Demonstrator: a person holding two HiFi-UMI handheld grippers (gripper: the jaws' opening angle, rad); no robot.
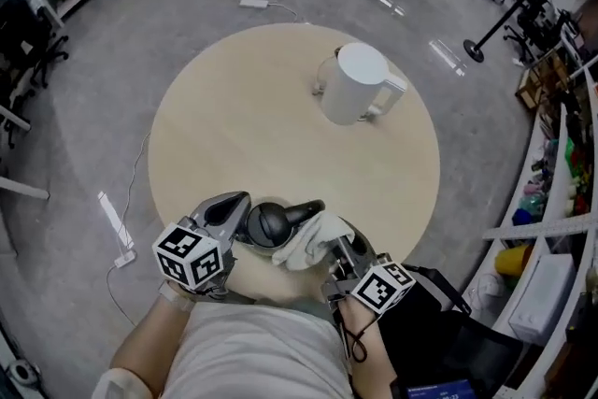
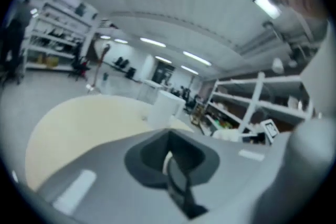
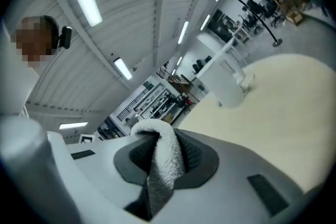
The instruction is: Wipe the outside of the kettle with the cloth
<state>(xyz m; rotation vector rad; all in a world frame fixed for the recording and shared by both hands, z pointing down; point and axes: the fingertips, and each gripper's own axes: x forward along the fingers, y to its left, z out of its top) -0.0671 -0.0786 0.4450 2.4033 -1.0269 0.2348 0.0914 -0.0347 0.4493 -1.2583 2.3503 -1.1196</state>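
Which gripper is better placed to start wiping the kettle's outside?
Right, probably. The right gripper is shut on the white cloth, while the left gripper has its jaws together. Both sit at the near edge of the round table, apart from the white kettle.

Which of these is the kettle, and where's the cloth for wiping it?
kettle (image 1: 353,89), head view, on its white side wall.
cloth (image 3: 164,156), right gripper view, on the white fold near its top.
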